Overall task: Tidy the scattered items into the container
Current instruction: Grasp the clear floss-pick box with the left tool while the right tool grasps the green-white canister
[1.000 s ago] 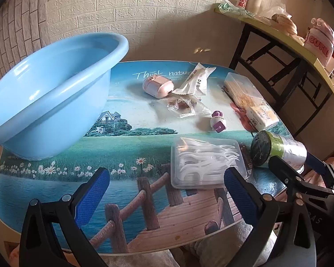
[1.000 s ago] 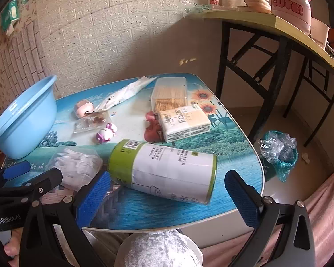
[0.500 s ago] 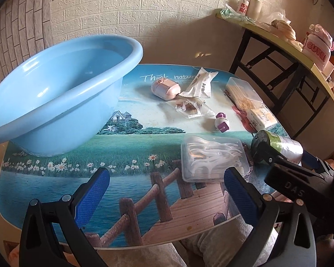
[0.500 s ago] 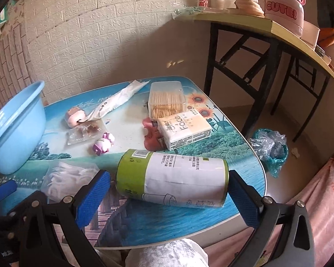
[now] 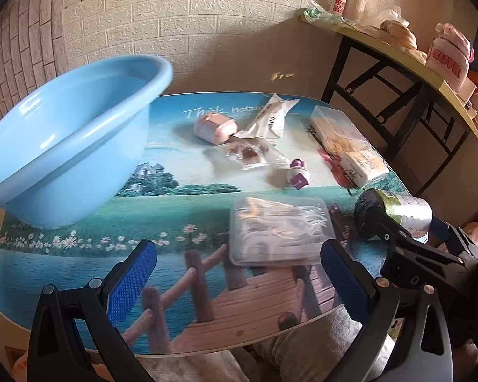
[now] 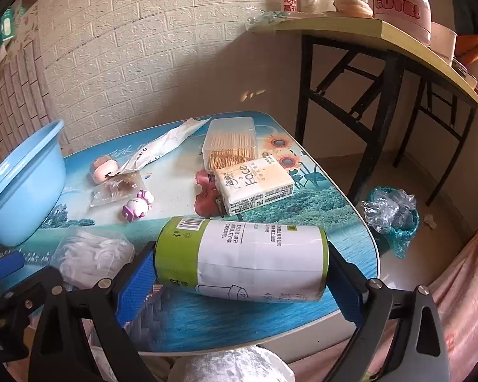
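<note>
Between right claw (image 6: 235, 277), roll (image 6: 242, 258) now, perhaps gripped

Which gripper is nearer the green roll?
Right. The right gripper straddles the green roll, jaws closing on its ends; the left gripper hangs open beside it, over the floss box.

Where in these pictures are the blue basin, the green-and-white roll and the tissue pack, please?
blue basin (image 5: 79, 172), left wrist view, outer wall.
green-and-white roll (image 6: 258, 254), right wrist view, white label.
tissue pack (image 6: 255, 181), right wrist view, top face.
</note>
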Demonstrator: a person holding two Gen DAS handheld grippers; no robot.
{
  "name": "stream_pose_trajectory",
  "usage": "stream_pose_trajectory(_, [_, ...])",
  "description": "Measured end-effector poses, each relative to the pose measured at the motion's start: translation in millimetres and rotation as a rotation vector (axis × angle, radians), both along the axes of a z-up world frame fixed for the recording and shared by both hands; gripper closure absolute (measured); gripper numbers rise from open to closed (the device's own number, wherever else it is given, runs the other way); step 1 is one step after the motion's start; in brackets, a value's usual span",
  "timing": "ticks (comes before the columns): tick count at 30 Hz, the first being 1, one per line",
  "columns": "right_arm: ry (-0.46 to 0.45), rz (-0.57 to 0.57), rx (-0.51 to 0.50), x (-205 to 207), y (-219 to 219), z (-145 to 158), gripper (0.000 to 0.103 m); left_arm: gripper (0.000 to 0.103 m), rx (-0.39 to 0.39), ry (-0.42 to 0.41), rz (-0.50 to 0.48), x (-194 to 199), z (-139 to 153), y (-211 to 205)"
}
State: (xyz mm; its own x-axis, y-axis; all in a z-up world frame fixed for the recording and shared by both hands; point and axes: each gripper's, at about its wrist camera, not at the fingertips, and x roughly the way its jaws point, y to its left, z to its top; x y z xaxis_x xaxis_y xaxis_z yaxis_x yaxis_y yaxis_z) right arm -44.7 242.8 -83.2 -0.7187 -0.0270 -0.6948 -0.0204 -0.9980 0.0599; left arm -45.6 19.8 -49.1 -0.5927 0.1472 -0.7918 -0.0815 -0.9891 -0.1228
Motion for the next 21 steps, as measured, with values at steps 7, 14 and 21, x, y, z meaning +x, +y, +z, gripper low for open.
stream_pose_trajectory(7, [0.008,0.041,0.005,0.5,17.9,-1.4,0.006,0.000,-0.032,0.003,-0.012,-9.8,-8.4,24.3])
stream_pose_trajectory(14, [0.029,0.093,0.001,-3.1,33.7,-3.5,0.006,0.000,-0.021,-0.031,0.026,-21.9,-22.2,27.3])
stream_pose_trajectory(21, [0.063,0.146,-0.028,-0.9,39.6,-4.1,0.006,0.000,-0.121,0.016,0.064,-26.2,-29.9,42.1])
